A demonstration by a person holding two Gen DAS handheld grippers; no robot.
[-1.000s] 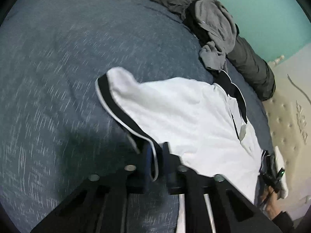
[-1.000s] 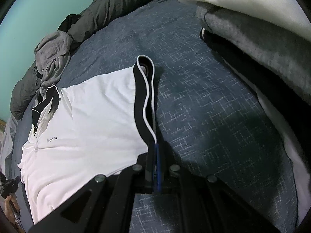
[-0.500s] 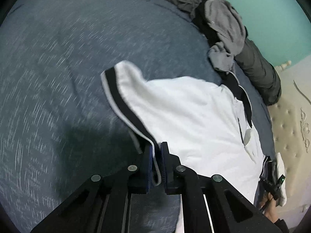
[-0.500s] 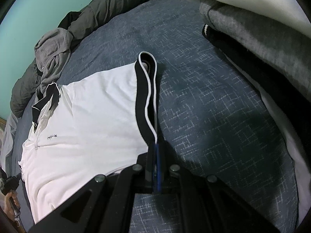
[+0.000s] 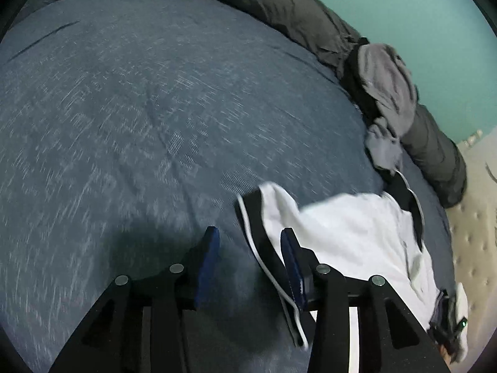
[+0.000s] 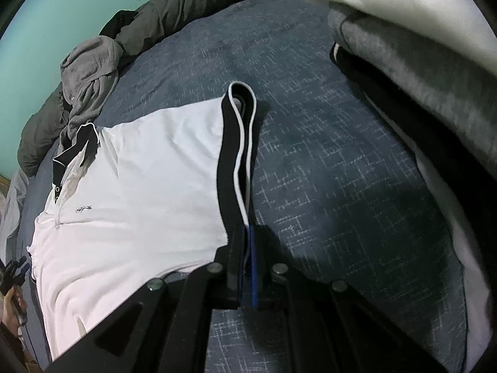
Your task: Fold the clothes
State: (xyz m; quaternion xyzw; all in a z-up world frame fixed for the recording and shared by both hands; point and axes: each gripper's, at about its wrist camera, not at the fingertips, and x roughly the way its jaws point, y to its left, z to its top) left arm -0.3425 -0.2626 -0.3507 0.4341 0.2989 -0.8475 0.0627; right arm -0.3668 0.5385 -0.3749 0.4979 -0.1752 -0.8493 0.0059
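Lying flat on the blue-grey bedspread (image 6: 326,143): white polo shirt (image 6: 139,186), long axis running from collar (image 6: 77,146) near the grey clothes pile (image 6: 90,74) toward the camera. Pinching the black sleeve cuff (image 6: 236,155) tight: right gripper (image 6: 247,236). Opening, unlike a second ago: left gripper (image 5: 248,248), other cuff (image 5: 264,248) lying loose between spreading jaws.

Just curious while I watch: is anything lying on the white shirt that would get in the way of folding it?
Nothing visible lies on the white shirt. A grey garment sits by its collar, on the blue bedspread; whether they touch is unclear. The right tool grips the black hem.
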